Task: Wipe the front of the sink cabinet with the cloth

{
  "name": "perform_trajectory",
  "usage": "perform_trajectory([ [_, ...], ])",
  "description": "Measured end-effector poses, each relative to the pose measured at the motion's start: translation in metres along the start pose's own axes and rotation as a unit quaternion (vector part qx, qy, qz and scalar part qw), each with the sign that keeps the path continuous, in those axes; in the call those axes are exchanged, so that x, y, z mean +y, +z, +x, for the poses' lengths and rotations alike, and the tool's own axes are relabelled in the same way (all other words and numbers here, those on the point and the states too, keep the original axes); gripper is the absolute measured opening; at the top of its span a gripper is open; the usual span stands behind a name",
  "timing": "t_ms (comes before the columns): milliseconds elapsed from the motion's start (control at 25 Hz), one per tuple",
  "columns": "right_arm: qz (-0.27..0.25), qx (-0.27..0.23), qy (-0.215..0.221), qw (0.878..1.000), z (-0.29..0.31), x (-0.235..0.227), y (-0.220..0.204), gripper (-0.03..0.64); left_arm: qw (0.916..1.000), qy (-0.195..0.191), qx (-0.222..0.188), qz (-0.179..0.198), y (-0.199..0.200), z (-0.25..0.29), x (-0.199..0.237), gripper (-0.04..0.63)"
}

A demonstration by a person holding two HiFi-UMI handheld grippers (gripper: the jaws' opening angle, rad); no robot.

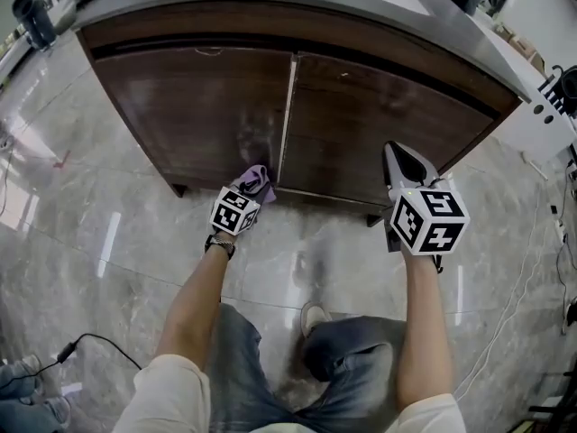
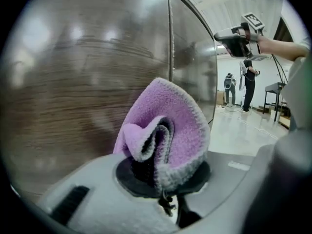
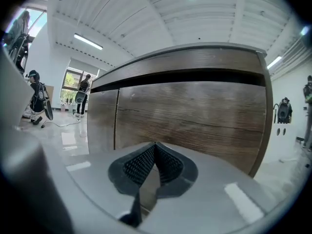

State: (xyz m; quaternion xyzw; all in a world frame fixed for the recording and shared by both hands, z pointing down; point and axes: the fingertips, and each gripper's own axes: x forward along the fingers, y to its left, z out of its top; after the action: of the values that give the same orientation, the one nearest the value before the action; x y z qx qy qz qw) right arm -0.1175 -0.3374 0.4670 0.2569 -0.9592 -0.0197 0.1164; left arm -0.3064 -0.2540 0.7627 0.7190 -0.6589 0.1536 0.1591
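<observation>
A: How are my arms placed?

B: Both forearms reach forward. Your left gripper [image 1: 254, 189] sits low at the cabinet [image 1: 270, 32], clamped on the cloth [image 2: 170, 121]. Your right gripper [image 3: 155, 146] is higher and faces the right door [image 1: 379, 124] without touching it. Its jaws are pressed together with nothing between them.

A: What's around me?

B: A glossy stone floor [image 1: 117, 242], a black cable [image 1: 95, 339] near your left leg, and people [image 2: 247, 79] standing far off.

A: And the cloth?

B: It's purple fleece with grey edging, bunched into a fold. It's at the lower corner of the left door [image 1: 207, 106], beside the seam [image 1: 287, 106]. I can't tell whether it touches the door.
</observation>
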Motion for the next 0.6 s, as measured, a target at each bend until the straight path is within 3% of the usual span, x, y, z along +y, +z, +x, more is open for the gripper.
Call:
perform_trajectory([
  [600,-0.007,0.007,-0.061,0.998,-0.066,-0.058,-0.010,0.006,0.9968,-0.067,-0.013,0.042,0.038,0.056,-0.084,0.049],
])
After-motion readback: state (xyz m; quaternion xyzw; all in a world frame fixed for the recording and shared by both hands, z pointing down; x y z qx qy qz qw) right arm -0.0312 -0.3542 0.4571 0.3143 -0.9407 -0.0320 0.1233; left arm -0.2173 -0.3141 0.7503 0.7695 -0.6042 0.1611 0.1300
